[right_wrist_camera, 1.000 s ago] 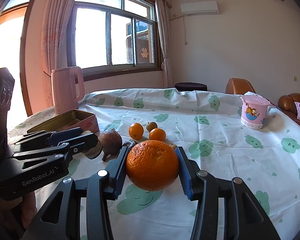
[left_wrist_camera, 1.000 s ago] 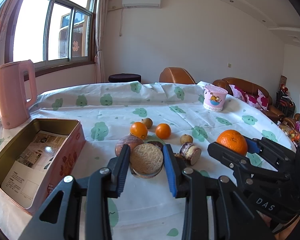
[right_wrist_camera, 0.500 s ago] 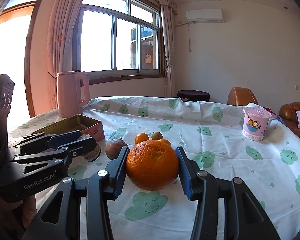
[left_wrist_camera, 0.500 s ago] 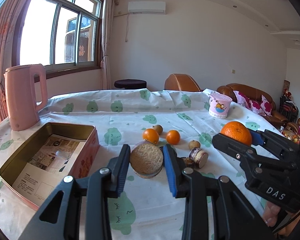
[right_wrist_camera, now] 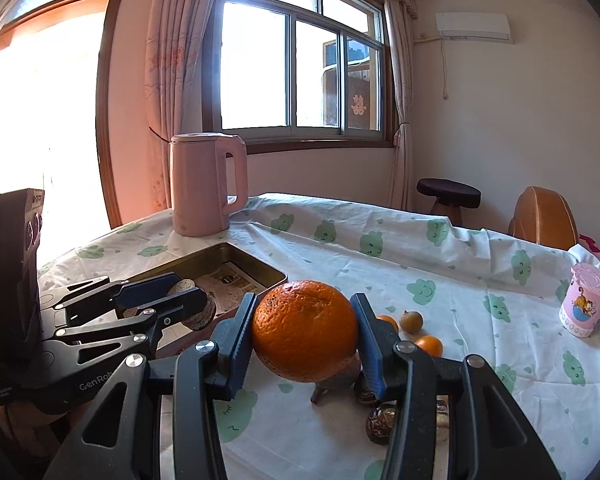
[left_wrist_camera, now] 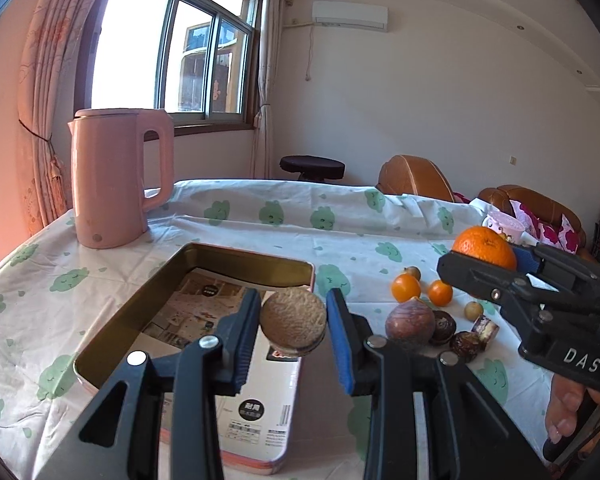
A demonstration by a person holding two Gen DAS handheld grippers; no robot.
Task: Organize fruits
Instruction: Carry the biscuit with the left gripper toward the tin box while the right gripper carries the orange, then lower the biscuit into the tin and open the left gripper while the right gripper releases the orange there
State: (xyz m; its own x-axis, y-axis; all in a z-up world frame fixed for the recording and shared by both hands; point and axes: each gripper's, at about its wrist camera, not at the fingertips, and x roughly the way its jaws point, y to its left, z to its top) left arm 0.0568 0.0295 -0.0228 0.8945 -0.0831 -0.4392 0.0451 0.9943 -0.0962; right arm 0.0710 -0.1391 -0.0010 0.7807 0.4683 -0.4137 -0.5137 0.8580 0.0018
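- The inside of the open tin box (left_wrist_camera: 204, 264) is shown best in the left wrist view: a rectangular metal tray with rounded corners, a gold-toned inner wall and printed paper on its floor. In the right wrist view only its far corner (right_wrist_camera: 236, 256) is seen, behind the left gripper (right_wrist_camera: 180, 300).
- The left gripper (left_wrist_camera: 292, 320) is closed on a round, rough, tan-brown fruit (left_wrist_camera: 293, 320), held above the near right part of the tin box.
- The right gripper (right_wrist_camera: 305, 332) is clamped on a large orange (right_wrist_camera: 305, 330) with pitted, dimpled peel; it is seen well right of the tin box, above the desk (left_wrist_camera: 100, 264).
- Part of a hand (left_wrist_camera: 566, 408) under the right gripper (left_wrist_camera: 484, 264) is shown only in the left wrist view.
- On the desk right of the tin box, two small smooth oranges (left_wrist_camera: 406, 287) and two small tan round fruits (left_wrist_camera: 473, 310) are counted, with one purple fig-shaped fruit (left_wrist_camera: 409, 322) and several dark wrinkled pieces (left_wrist_camera: 465, 346); their exact number cannot be told.
- One smooth pink kettle (left_wrist_camera: 116, 176) stands behind the tin box; one pink printed cup (right_wrist_camera: 586, 306) stands far to its right.
- The desk is covered by a white cloth with green cloud faces.
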